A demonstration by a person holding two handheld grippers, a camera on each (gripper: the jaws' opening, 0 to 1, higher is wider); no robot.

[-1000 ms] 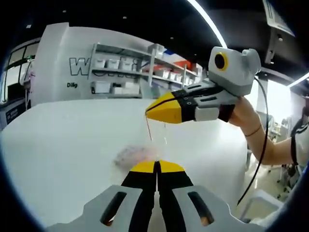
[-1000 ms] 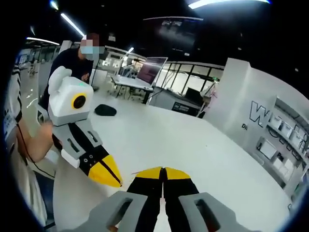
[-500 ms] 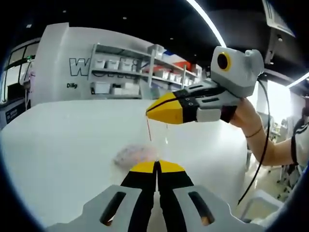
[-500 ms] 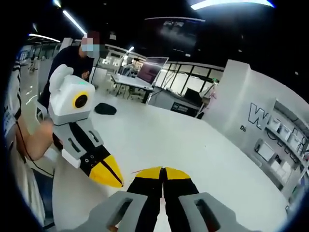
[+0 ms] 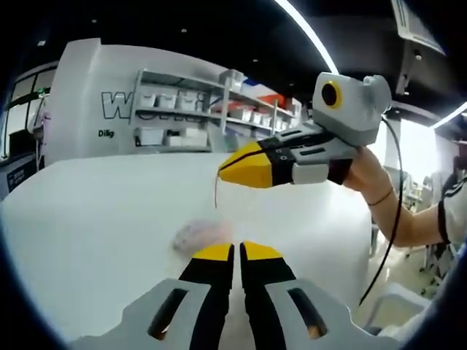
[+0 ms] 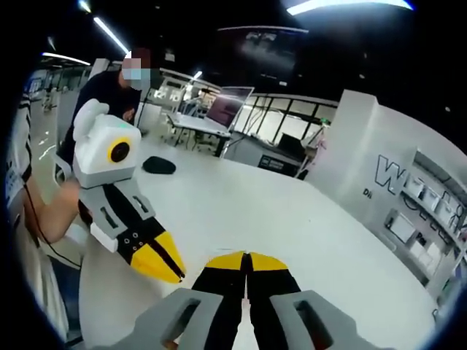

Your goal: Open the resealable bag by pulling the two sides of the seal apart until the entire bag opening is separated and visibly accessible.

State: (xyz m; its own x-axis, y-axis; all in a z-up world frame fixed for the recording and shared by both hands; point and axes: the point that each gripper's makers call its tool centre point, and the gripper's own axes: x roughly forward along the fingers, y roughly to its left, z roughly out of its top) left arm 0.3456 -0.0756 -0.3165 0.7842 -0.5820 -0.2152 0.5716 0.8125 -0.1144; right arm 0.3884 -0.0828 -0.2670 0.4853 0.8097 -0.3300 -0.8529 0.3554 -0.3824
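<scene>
Pulling right gripper point(image 5: 222, 169) steadily away; it seems pinched on bag point(image 5: 201, 235) seal, left gripper point(image 5: 236, 251) jaws slightly parted.

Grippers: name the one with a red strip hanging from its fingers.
The right gripper: a red strip dangles below its tip; the left gripper's is bare.
</scene>
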